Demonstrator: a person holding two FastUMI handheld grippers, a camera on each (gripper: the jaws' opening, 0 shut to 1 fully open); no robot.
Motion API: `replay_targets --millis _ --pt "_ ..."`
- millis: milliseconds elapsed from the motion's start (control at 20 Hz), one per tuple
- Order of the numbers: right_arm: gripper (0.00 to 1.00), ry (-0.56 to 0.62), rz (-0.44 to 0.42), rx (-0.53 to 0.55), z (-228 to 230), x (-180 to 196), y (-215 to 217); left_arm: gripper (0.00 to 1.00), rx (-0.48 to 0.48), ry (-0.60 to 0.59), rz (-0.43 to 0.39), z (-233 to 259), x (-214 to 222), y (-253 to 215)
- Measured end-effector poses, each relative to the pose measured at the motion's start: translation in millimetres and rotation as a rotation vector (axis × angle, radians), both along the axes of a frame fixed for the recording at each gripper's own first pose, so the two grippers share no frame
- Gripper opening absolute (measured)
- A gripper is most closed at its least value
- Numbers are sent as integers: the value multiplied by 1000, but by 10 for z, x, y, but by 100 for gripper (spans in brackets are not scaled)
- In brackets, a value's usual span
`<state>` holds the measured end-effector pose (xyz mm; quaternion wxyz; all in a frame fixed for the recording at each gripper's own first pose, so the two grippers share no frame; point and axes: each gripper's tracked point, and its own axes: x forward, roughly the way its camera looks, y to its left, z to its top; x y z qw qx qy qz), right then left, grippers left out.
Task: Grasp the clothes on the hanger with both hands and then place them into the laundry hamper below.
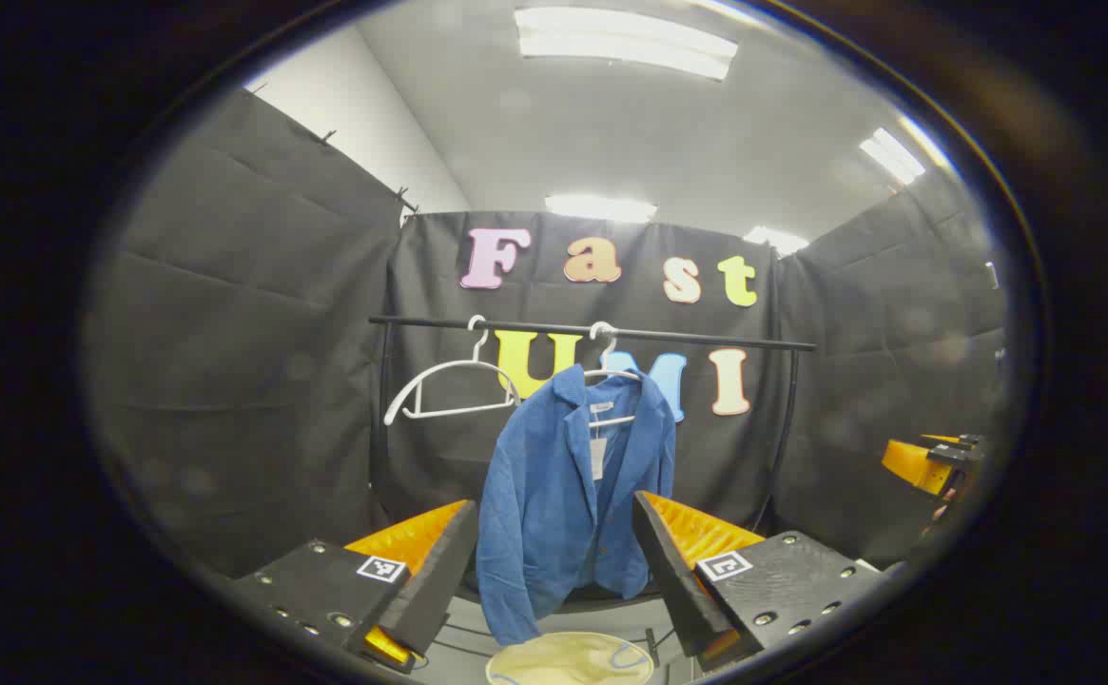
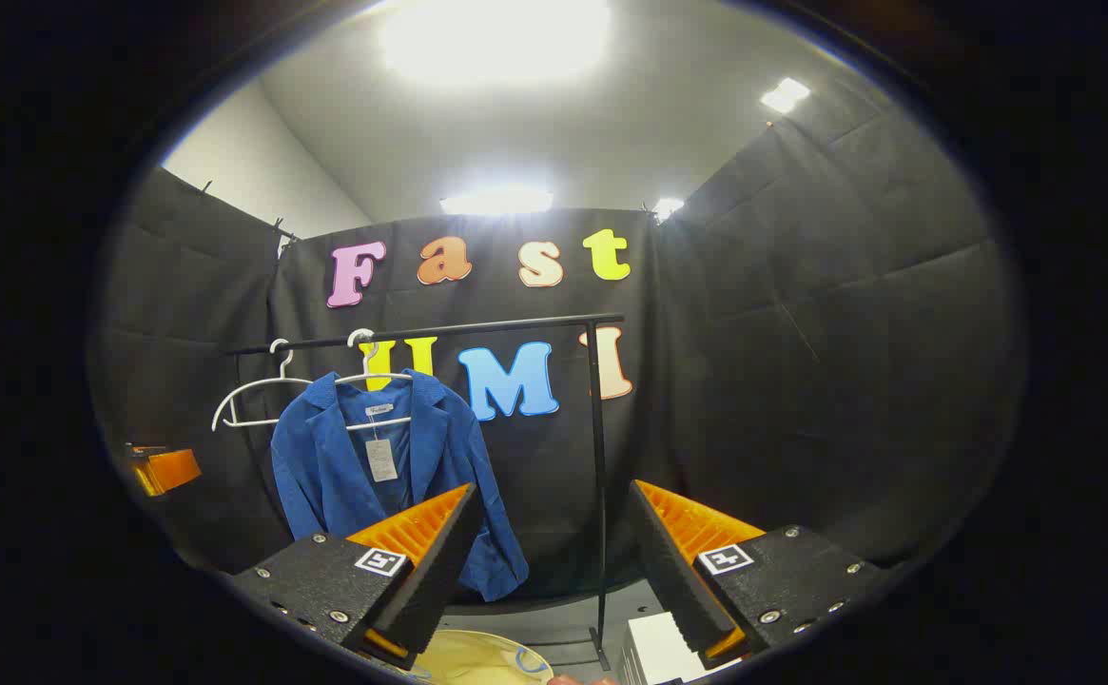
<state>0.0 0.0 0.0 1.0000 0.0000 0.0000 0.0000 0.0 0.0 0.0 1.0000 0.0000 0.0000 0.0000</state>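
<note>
Blue fabric jacket (image 1: 563,504) hangs on white hanger (image 1: 611,376), far; left gripper (image 1: 554,561) and right gripper (image 2: 549,557) wide apart, empty, ready for approach.

Empty white hanger (image 1: 439,385) on black rail (image 1: 706,337); white box (image 2: 656,649).
</note>
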Motion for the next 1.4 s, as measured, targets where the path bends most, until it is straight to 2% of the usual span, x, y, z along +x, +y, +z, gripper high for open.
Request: replay_targets --millis 150,300,550,850,1150,1250,1400 --pt "95 16 2 8 -25 6 14 96 -15 0 3 -28 23 29" --pt "94 17 6 18 -21 -13 46 94 -32 20 -9 -121 48 48" --pt "93 34 16 27 -68 -8 178 95 -2 36 -18 -222 117 112" --pt "93 19 28 14 36 62 368 94 -12 29 -29 -172 133 199" --pt "93 14 82 18 120 232 655 95 -1 13 -21 -75 262 267" --pt "93 34 113 72 83 326 766 94 19 12 -15 -52 335 262" --pt "93 131 127 188 -165 546 864 94 48 12 -3 -49 458 217"
